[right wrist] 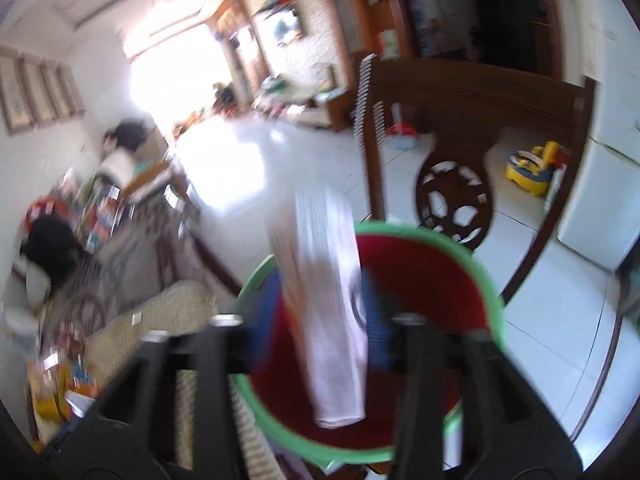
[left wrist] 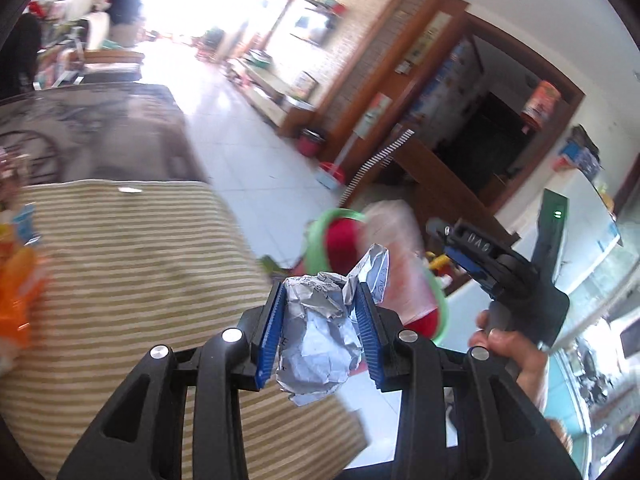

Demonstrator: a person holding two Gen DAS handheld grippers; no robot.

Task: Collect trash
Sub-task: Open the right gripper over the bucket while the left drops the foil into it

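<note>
My left gripper (left wrist: 320,292) is shut on a crumpled silver foil wrapper (left wrist: 320,332) and holds it over the edge of the striped tablecloth (left wrist: 132,264). A red bin with a green rim (left wrist: 340,244) stands on the floor just beyond it. In the right wrist view the same bin (right wrist: 424,276) is right below. My right gripper (right wrist: 320,292) is shut on a whitish plastic wrapper (right wrist: 332,304) that hangs over the bin's opening. The right gripper also shows in the left wrist view (left wrist: 480,256), beside the bin.
A striped cloth covers the table, with orange snack packets (left wrist: 20,292) at its left edge. A dark wooden chair (right wrist: 452,152) stands behind the bin. A yellow toy (right wrist: 532,168) and a white fridge (right wrist: 592,200) are to the right. Tiled floor (left wrist: 248,128) stretches ahead.
</note>
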